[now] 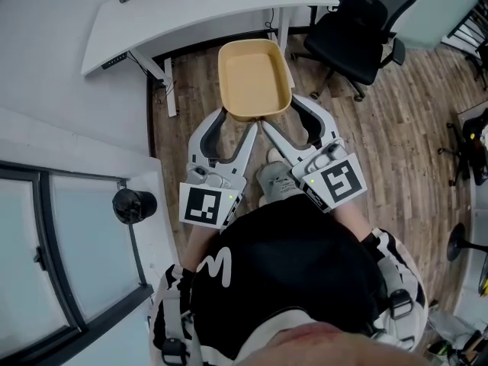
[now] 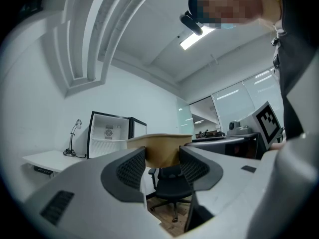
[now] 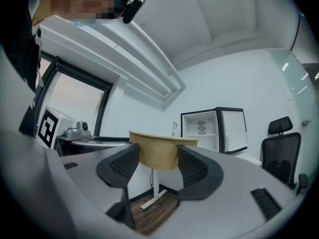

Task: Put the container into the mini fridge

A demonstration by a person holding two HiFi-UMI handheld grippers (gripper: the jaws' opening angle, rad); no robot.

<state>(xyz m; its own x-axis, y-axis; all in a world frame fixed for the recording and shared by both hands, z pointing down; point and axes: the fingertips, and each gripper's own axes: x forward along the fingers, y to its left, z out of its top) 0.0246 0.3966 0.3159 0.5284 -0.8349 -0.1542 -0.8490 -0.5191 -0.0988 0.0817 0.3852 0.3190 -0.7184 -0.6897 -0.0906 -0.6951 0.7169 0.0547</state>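
Left tool [image 1: 239, 122] and right tool [image 1: 284, 117] clamp the tan container [image 1: 254, 78], interior bare

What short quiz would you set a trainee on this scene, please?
1. True or false: the mini fridge stands open.
2. How many grippers grip the container? A) one B) two C) none
3. Fill in: in the head view, a black ___ stands on the wood floor to the right of the container.

Key: 1 true. 2 B, the left gripper and the right gripper. 3 chair.
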